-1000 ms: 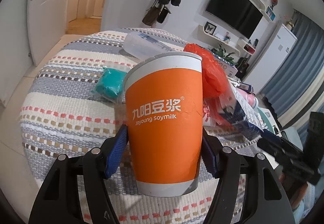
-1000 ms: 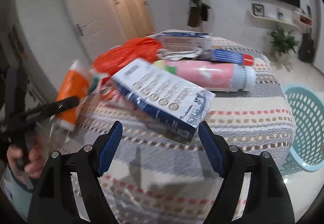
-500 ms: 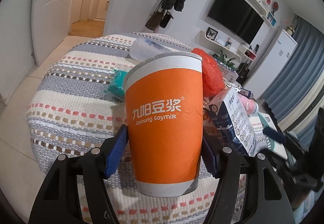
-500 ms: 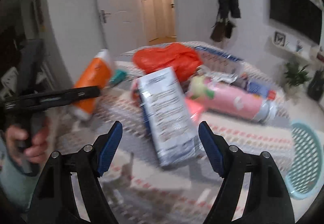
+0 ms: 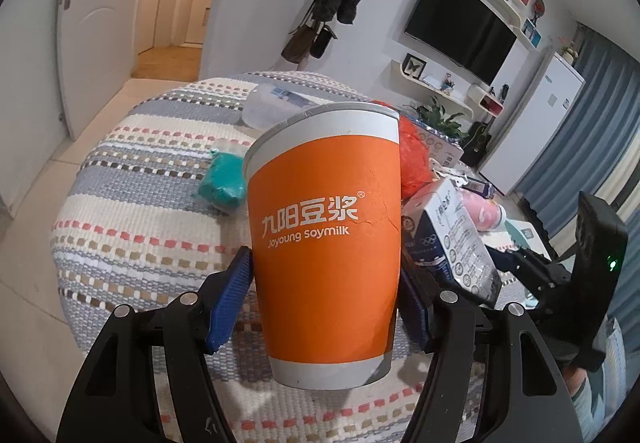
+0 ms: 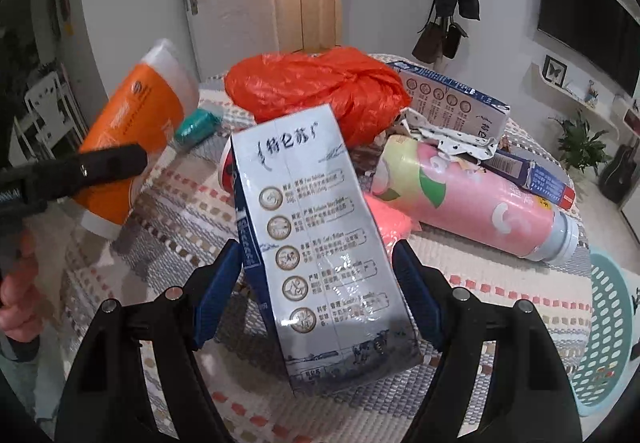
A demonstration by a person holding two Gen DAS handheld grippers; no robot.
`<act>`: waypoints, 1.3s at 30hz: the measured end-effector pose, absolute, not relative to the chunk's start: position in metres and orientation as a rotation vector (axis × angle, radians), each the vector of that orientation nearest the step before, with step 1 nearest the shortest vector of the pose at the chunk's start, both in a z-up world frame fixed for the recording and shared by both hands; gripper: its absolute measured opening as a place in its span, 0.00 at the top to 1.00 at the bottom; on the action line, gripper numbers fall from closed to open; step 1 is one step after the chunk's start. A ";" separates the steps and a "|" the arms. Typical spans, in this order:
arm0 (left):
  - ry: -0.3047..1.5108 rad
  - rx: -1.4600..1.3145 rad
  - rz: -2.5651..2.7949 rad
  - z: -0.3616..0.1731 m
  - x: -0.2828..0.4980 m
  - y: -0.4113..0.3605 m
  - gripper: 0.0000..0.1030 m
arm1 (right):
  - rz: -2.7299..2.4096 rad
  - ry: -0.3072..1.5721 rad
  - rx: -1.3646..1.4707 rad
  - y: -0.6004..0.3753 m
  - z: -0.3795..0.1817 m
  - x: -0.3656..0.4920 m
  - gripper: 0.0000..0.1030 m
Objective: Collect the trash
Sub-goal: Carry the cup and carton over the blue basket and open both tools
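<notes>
An orange Joyoung soymilk paper cup (image 5: 324,243) stands upright between the blue pads of my left gripper (image 5: 322,271), which is shut on it above the striped cloth; the right wrist view shows the same cup (image 6: 132,131) tilted at the left. A blue-and-white milk carton (image 6: 320,243) lies lengthwise on the table between the fingers of my right gripper (image 6: 317,251). Its jaws are closing. The left pad is close to the carton's side, and a narrow gap shows at the right pad. In the left wrist view the carton (image 5: 452,239) sits right of the cup.
On the round table's striped cloth (image 6: 480,283) lie a red plastic bag (image 6: 320,87), a pink bottle (image 6: 472,203), a second carton (image 6: 452,99), a blue box (image 6: 532,175) and a teal wad (image 6: 198,125). A teal basket (image 6: 604,323) stands on the floor at right.
My right gripper has swung in and rolled over the milk carton, which now lies between its fingers, and the jaws have narrowed slightly. The left gripper still holds the cup.
</notes>
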State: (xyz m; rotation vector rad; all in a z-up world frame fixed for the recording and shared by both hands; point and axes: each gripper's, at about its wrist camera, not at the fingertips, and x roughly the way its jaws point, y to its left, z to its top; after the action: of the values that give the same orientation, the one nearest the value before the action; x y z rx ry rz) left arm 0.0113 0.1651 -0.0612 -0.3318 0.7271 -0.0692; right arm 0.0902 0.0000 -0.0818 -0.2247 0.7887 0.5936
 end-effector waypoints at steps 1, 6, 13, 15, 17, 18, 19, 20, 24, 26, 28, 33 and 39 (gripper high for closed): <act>0.725 -0.327 -0.071 -0.060 0.011 0.163 0.37 | 0.593 0.783 -0.230 -0.001 -0.082 0.088 0.36; 0.694 -0.307 -0.084 -0.047 0.010 0.155 0.37 | 0.587 0.734 -0.197 -0.017 -0.072 0.077 0.44; 0.638 -0.251 -0.151 -0.018 0.022 0.123 0.37 | 0.481 0.636 -0.099 -0.071 -0.037 0.070 0.44; 0.624 -0.226 -0.186 -0.009 0.030 0.104 0.37 | 0.437 0.612 -0.067 -0.093 -0.027 0.071 0.44; 0.615 -0.208 -0.217 -0.003 0.037 0.089 0.37 | 0.395 0.594 -0.044 -0.114 -0.021 0.072 0.44; 0.611 -0.193 -0.241 0.001 0.043 0.075 0.37 | 0.363 0.583 -0.032 -0.128 -0.016 0.074 0.44; 0.610 -0.184 -0.258 0.003 0.049 0.064 0.37 | 0.337 0.574 -0.024 -0.140 -0.014 0.076 0.44; 0.611 -0.178 -0.277 0.005 0.054 0.053 0.37 | 0.302 0.565 -0.014 -0.154 -0.012 0.078 0.44; 0.625 -0.153 -0.358 0.008 0.076 0.006 0.37 | 0.196 0.565 0.029 -0.202 -0.013 0.087 0.44; 0.631 -0.139 -0.396 0.008 0.086 -0.018 0.37 | 0.139 0.573 0.061 -0.230 -0.017 0.092 0.44; 0.642 -0.123 -0.439 0.007 0.096 -0.045 0.37 | 0.082 0.582 0.082 -0.253 -0.023 0.097 0.44; 0.694 -0.099 -0.541 -0.006 0.120 -0.109 0.37 | -0.049 0.633 0.143 -0.304 -0.044 0.107 0.44; 0.799 -0.073 -0.610 -0.048 0.151 -0.167 0.37 | -0.159 0.734 0.216 -0.355 -0.083 0.119 0.44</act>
State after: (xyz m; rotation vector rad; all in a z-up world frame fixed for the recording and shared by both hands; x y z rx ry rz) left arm 0.1514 -0.1670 -0.0480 -0.0732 0.7992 -0.6101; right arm 0.1189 -0.3548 -0.0831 0.2163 0.7335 -0.1591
